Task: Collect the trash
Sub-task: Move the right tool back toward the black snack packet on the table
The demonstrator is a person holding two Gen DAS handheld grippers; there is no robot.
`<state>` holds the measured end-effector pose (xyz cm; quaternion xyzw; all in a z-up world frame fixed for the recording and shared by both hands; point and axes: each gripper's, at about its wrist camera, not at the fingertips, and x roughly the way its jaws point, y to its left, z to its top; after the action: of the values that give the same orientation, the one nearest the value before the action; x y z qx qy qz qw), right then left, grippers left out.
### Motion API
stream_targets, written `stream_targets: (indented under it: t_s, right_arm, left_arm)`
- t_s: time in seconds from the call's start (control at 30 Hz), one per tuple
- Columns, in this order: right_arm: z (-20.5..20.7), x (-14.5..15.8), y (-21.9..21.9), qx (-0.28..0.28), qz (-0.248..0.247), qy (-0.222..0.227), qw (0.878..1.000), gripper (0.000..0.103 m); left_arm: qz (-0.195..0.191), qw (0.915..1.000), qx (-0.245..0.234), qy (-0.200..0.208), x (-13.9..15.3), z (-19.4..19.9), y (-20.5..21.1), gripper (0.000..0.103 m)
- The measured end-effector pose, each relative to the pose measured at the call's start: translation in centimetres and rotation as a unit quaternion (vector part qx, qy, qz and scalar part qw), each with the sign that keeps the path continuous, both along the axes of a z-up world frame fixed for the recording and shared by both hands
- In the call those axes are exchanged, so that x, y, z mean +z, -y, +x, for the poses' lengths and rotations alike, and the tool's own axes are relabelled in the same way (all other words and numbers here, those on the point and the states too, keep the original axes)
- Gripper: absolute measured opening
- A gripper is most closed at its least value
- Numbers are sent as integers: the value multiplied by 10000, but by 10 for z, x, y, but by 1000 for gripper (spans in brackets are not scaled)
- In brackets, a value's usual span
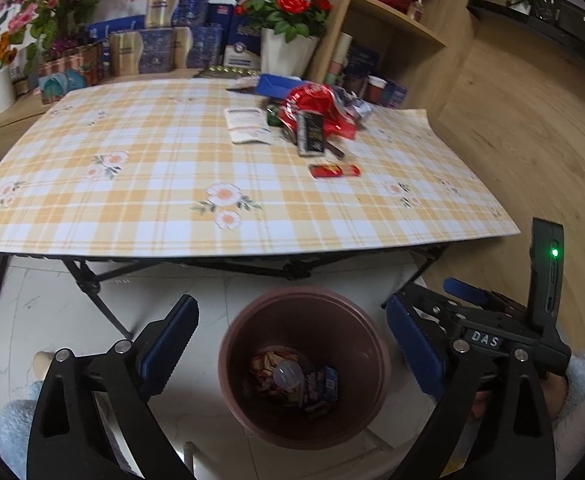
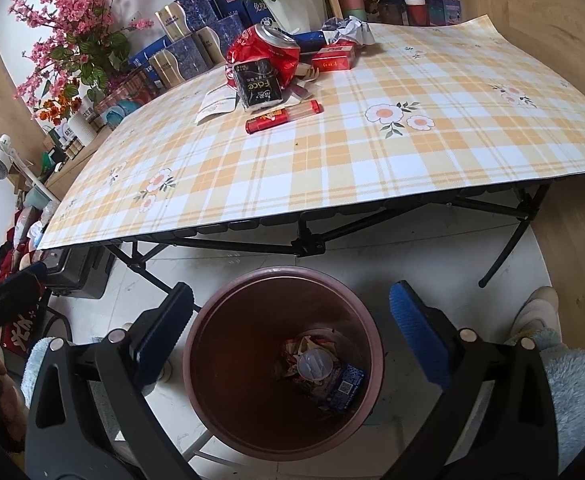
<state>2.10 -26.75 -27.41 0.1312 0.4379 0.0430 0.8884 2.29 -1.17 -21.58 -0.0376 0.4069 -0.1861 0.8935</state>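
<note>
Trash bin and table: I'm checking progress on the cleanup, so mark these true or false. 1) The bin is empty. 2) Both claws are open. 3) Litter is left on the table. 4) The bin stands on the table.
1) False: the bin already holds wrappers.
2) True: the left claw and right claw gape with nothing between the fingers.
3) True: a red can, a black packet and a red tube lie on the table.
4) False: it stands on the floor, by the table's near edge.

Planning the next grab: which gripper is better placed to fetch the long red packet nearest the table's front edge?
Right, narrowly. Both grippers hang open and empty over the bin; the red packet lies closer and more central ahead of it.
</note>
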Motion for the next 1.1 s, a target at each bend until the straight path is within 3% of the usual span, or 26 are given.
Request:
stream_targets:
  t_s: [0.17, 0.33, 0.47, 0.73, 1.1]
  right_arm:
    - [5, 6, 3, -24, -82, -42, 10000, 97]
    - [21, 9, 12, -236, -292, -370, 9986, 97]
    - [26, 20, 14, -131, -504, -104, 9986, 97]
    - [42, 37, 12, 332, -840, 252, 9956, 97]
    - [65, 41, 8, 413, -956, 131, 9945, 97]
  left_arm:
    - [277, 9984, 145, 461, 11, 5, -7, 95]
    - [398, 9968, 172, 678, 19, 15, -10, 95]
    - [412, 9952, 261, 846, 27, 22, -14, 95]
    - [376, 9938, 401, 965, 33, 35, -23, 95]
    - [289, 9936, 511, 966, 34, 52, -32, 96]
